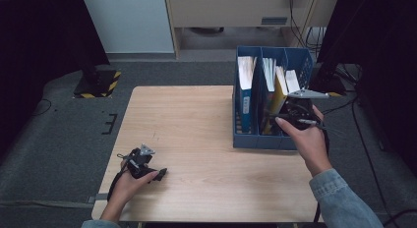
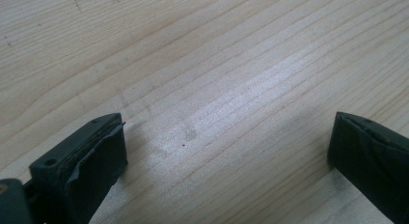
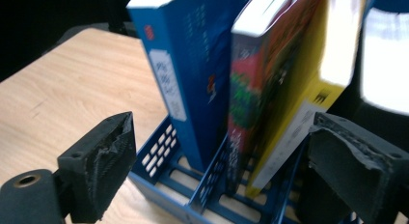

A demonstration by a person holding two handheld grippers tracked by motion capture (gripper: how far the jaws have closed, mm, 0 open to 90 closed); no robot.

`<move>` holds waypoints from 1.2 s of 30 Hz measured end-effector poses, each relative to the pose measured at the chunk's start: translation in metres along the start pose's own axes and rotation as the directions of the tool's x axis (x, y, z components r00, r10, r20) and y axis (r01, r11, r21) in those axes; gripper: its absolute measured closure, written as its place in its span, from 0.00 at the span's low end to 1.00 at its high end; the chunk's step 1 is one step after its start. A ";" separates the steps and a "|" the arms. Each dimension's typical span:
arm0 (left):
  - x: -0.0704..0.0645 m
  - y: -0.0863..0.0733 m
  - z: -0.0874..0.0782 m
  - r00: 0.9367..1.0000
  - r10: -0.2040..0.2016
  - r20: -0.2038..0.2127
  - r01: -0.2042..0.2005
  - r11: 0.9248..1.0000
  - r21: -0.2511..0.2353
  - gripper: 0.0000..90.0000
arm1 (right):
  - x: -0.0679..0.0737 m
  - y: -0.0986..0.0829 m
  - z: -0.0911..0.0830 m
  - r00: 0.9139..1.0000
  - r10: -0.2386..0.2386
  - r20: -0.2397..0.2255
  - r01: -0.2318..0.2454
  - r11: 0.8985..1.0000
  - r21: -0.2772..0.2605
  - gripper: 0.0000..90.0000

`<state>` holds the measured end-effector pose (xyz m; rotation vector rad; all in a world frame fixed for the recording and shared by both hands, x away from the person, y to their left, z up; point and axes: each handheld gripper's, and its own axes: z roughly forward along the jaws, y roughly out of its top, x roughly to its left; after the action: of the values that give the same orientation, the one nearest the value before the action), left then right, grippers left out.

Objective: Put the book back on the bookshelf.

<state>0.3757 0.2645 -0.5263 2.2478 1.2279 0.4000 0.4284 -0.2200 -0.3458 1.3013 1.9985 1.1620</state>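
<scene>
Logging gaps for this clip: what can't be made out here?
- Book titles: the blue book and yellow book are blurred in the right gripper view, too small in the high view.
- Right gripper: its jaws are hidden by the hand in the high view.
- File rack: cut off by the bottom edge, right gripper view.

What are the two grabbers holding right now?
Nothing. The left hand-held gripper is open over the bare table, and the right hand-held gripper is open in front of the books in the blue rack.
</scene>
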 end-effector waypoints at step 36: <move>-0.001 -0.001 0.000 1.000 0.005 0.002 -0.005 1.000 -0.006 0.00 | 0.083 -0.113 0.023 0.981 -0.088 -0.175 0.111 0.986 0.126 0.08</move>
<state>0.3748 0.2644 -0.5267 2.2463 1.2183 0.4025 0.3545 -0.1571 -0.4500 1.1843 2.2733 1.1399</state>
